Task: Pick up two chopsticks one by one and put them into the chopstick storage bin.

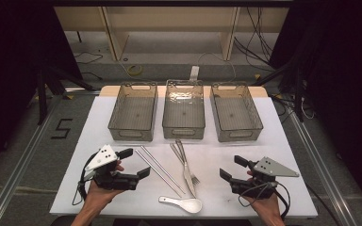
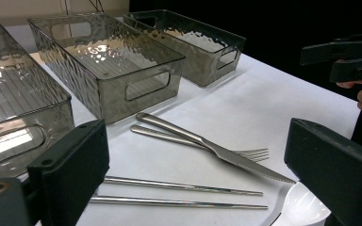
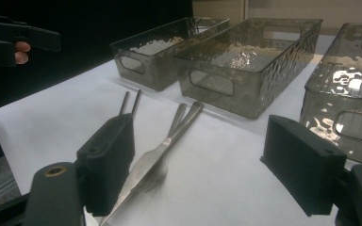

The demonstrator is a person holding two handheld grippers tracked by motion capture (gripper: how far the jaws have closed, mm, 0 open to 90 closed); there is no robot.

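Two black tongs sit low over the white bench, one in each hand. The left tongs (image 1: 136,163) are apart with nothing between them. The right tongs (image 1: 231,168) are apart too and hold nothing. Between them lie a pair of shiny metal chopsticks (image 1: 160,170), a shiny metal knife (image 1: 186,170) lying across a shiny metal fork (image 1: 194,178), and a white plastic soup spoon (image 1: 184,203) near the front edge. Three clear grey plastic bins (image 1: 184,115) stand side by side at the far side of the bench.
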